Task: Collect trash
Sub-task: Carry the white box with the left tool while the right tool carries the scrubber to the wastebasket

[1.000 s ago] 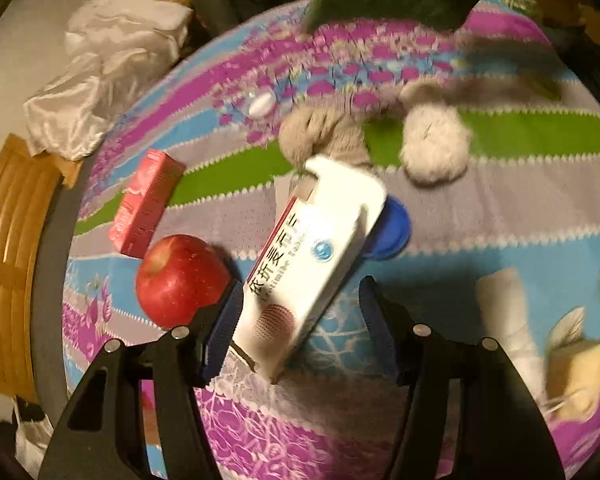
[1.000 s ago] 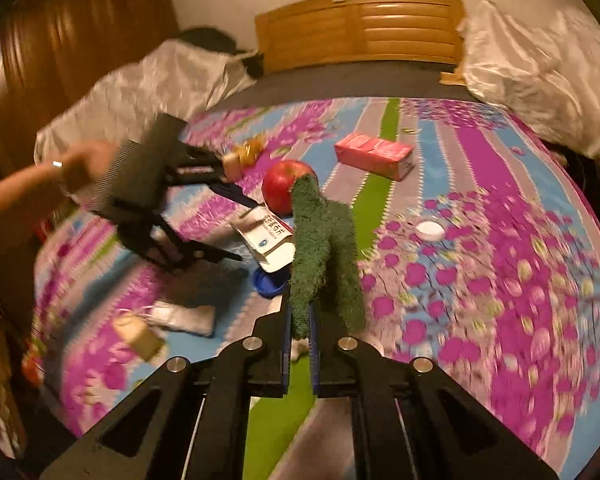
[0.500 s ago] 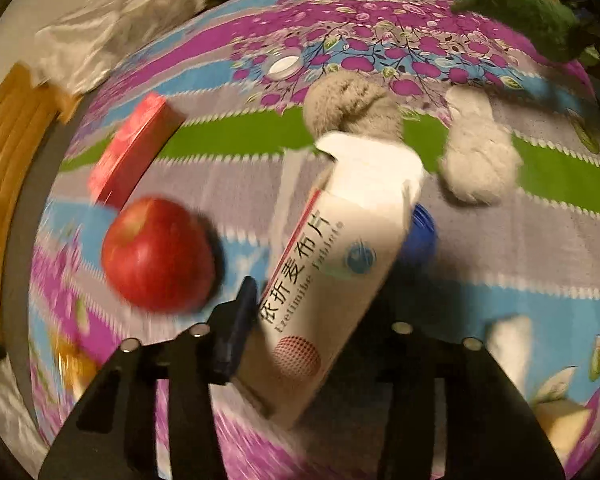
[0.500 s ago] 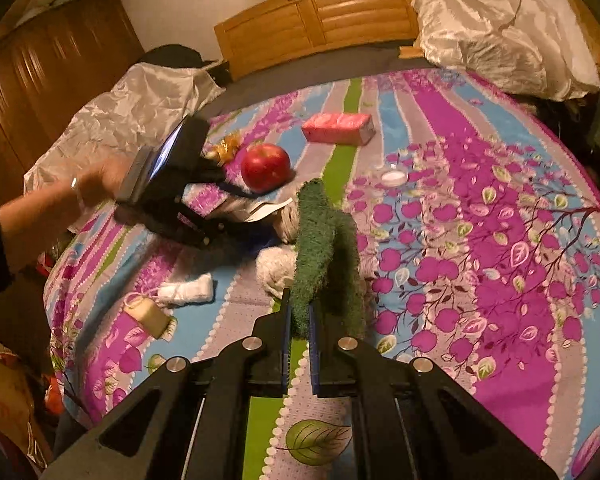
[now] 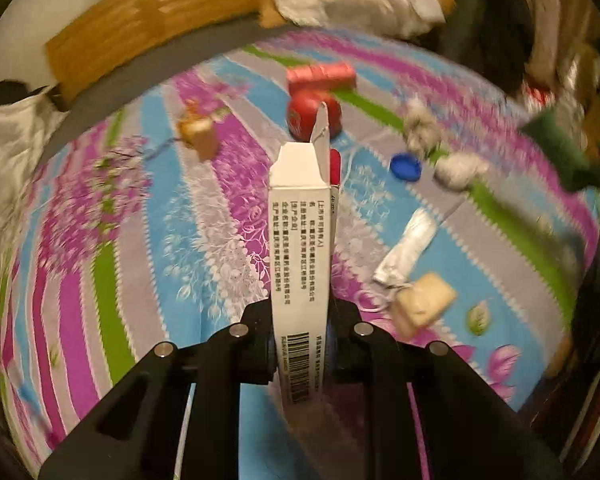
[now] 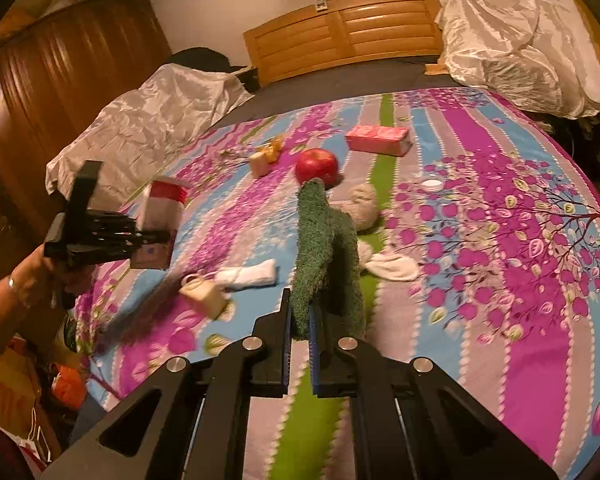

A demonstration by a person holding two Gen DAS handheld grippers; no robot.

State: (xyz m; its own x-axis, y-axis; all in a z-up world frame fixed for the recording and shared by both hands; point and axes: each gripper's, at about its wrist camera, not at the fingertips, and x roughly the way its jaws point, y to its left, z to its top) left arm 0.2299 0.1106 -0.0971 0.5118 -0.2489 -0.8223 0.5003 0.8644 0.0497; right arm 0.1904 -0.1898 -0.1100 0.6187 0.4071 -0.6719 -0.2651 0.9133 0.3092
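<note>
My left gripper [image 5: 300, 344] has its jaws closing tight on a white medicine box [image 5: 300, 240], pads pressed on both sides near the barcode end. The box is clear of the bed, its open flap pointing away. The right wrist view shows that left gripper [image 6: 156, 236] with the box [image 6: 162, 208] at the bed's left edge, a person's hand [image 6: 32, 280] holding it. My right gripper [image 6: 300, 336] is shut on a green fuzzy sock [image 6: 323, 252] hanging above the bedspread. A pink carton [image 6: 377, 140], a blue cap [image 5: 406, 167] and a white cap [image 6: 432, 185] lie on the bed.
On the striped floral bedspread [image 6: 499, 280] lie a red apple [image 6: 316, 165], grey sock balls [image 5: 421, 130], a rolled white sock [image 5: 405, 248] and small tan items [image 5: 421, 306]. Wooden headboard [image 6: 347, 32] and white bundles [image 6: 519, 40] at the far end; a wardrobe [image 6: 60, 80] on the left.
The left jaws closed on the box, lifted it off the bed and rolled, carrying it toward the bed's left edge. The right gripper drew back a little with the green sock.
</note>
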